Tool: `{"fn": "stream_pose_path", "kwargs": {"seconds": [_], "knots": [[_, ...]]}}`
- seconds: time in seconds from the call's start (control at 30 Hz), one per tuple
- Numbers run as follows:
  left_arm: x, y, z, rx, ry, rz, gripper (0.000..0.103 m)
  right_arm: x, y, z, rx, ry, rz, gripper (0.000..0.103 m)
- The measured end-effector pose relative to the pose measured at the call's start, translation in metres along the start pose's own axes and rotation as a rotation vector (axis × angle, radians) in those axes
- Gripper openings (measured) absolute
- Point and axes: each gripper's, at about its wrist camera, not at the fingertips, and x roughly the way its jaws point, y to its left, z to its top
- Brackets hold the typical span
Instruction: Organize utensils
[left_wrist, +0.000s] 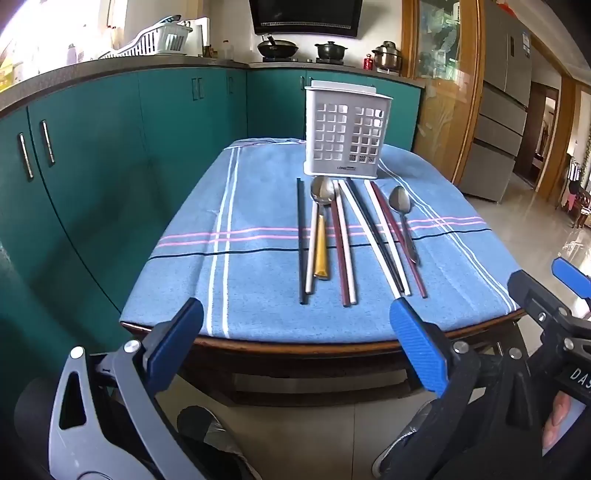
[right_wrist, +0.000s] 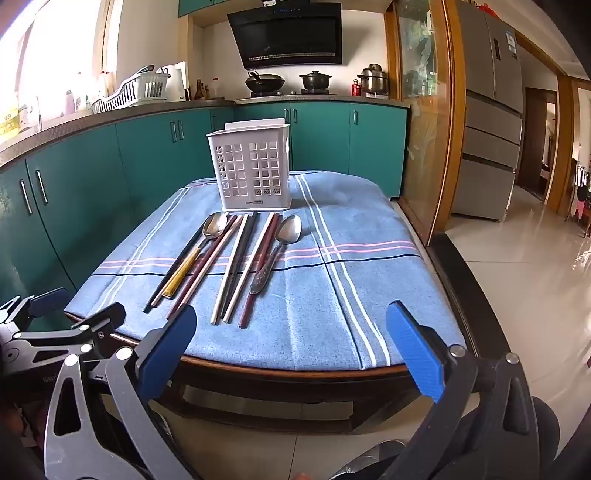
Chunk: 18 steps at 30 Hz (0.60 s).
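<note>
Chopsticks (right_wrist: 236, 266) and two spoons lie in a loose fan on a blue striped cloth (right_wrist: 314, 325) covering a wooden table (right_wrist: 295, 373), their far ends just short of the white slotted utensil holder (right_wrist: 251, 166) that stands upright toward the table's far edge. Every piece runs lengthwise from the near edge toward the holder, so each long axis points roughly away from the person holding the tools. A yellow-handled spoon (left_wrist: 320, 229) rests among the chopsticks on the left side of the fan; an all-metal spoon (left_wrist: 402, 218) lies on the right side, its handle against a dark red chopstick (left_wrist: 400, 240). The near tips of the chopsticks stop short of the table's near edge, closest of anything to the grippers.

Both tools hang off the near edge, tilted down toward the cloth, touching nothing. The left gripper (left_wrist: 295, 339) has its blue pads spread wide with nothing between them; its view puts the fan straight ahead and slightly right. The right gripper (right_wrist: 291, 343) is likewise spread wide and empty; from its view the fan lies ahead and to the left, with the metal spoon's handle and the red chopstick the nearest pieces. Neither hand looks clearly closer. Any pick would likely need the pads closing across a stick's width, not along it.
</note>
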Motion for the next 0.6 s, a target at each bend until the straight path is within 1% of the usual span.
{"fn": "stream_pose_path", "kwargs": {"seconds": [0.03, 0.1, 0.13, 0.17, 0.2, 0.27, 0.4, 0.43, 0.6], "knots": [[-0.001, -0.003, 0.000, 0.007, -0.001, -0.002, 0.100, -0.001, 0.000, 0.000, 0.002, -0.001, 0.001, 0.100], [0.007, 0.010, 0.004, -0.053, 0.021, -0.014, 0.100, -0.002, 0.000, 0.001, 0.005, -0.005, 0.002, 0.100], [0.008, 0.010, 0.005, -0.046, 0.018, -0.014, 0.100, -0.003, 0.001, 0.002, 0.005, -0.005, 0.001, 0.100], [0.001, 0.016, 0.002, -0.057, -0.006, -0.024, 0.100, -0.003, 0.001, 0.002, 0.005, -0.005, 0.003, 0.100], [0.001, 0.019, 0.003, -0.058, -0.006, -0.027, 0.100, -0.004, 0.002, 0.002, 0.004, -0.006, 0.003, 0.100], [-0.001, 0.010, -0.001, -0.052, -0.009, -0.004, 0.100, 0.002, -0.002, 0.000, 0.004, 0.006, -0.003, 0.100], [0.000, 0.007, -0.002, -0.043, -0.004, 0.000, 0.100, 0.005, -0.005, -0.005, 0.003, 0.003, -0.010, 0.100], [0.000, 0.007, -0.002, -0.041, -0.004, 0.001, 0.100, 0.000, -0.001, -0.001, 0.000, 0.004, -0.014, 0.100], [-0.001, 0.006, -0.001, -0.038, -0.005, 0.000, 0.100, 0.000, 0.000, -0.002, 0.003, 0.005, -0.014, 0.100]]}}
